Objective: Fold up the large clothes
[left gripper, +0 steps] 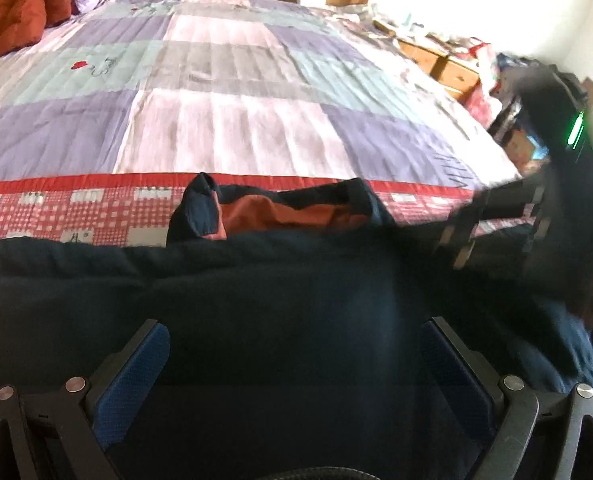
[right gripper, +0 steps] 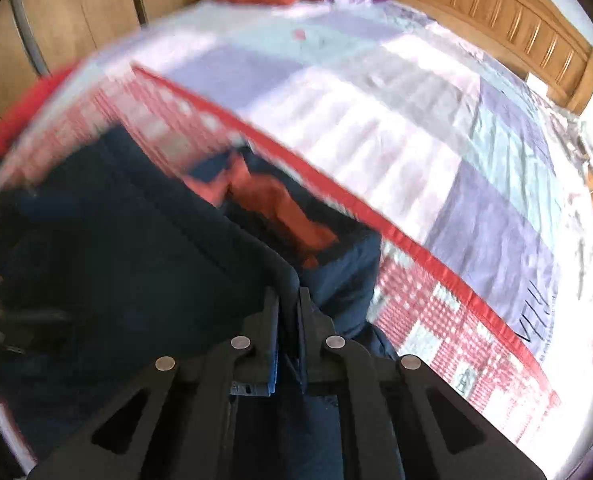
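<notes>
One navy jacket (left gripper: 256, 280) on bed (left gripper: 232, 120). Left hand-held gripper (left gripper: 292, 344) spread wide over jacket; right hand-held gripper (right gripper: 288, 300) clamped on jacket edge.

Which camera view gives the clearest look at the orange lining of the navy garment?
The left wrist view: the orange lining sits sharp and unobstructed at the far edge of the navy garment. The right wrist view also shows the lining, but blurred by motion and tilted.
</notes>
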Tool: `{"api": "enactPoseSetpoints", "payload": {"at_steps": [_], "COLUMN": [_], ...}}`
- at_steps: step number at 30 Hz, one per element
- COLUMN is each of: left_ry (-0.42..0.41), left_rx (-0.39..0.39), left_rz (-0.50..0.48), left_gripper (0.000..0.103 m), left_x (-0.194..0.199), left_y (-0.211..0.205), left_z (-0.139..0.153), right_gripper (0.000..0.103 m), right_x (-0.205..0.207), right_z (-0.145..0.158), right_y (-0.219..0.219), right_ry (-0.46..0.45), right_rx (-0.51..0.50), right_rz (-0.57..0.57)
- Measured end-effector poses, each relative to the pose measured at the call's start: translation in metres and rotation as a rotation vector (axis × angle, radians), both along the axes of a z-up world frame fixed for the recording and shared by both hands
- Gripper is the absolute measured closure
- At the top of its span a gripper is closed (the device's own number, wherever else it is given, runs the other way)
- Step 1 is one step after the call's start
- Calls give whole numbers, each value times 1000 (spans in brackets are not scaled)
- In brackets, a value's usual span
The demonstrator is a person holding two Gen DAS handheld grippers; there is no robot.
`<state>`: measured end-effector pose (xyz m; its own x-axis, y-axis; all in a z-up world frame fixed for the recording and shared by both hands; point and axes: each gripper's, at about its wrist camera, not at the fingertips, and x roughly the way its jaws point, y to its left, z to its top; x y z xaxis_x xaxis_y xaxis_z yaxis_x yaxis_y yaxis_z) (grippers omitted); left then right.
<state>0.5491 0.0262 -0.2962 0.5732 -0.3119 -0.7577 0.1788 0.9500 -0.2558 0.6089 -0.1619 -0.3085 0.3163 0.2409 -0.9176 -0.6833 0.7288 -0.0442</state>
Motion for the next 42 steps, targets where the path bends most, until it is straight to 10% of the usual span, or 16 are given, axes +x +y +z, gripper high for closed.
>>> {"api": "enactPoseSetpoints", "payload": {"at_steps": [6, 11, 16, 24, 32, 42], "left_ry": [69, 102, 149, 201, 216, 226], "left_rx": [121, 171, 164, 217, 247, 327], "left_rz": [10, 19, 55, 144, 125, 228], "left_gripper": [0, 0, 0, 0, 0, 0], "left_x": [11, 15, 14, -15, 1, 30], "left_y": [-19, -22, -20, -24, -23, 70], "left_z": [-31, -41, -37, -29, -39, -46], "right_gripper": [94, 85, 33, 32, 31, 31], "right_x": [9, 13, -49, -132, -88, -31], "right_z": [-55, -30, 28, -9, -27, -27], "right_y": [14, -6, -42, -47, -65, -194], "right_ry": [56, 101, -119, -109, -76, -35], "right_rx": [-67, 51, 82, 17, 8, -81], "right_rz": [-86, -194, -320, -367, -446, -727]}}
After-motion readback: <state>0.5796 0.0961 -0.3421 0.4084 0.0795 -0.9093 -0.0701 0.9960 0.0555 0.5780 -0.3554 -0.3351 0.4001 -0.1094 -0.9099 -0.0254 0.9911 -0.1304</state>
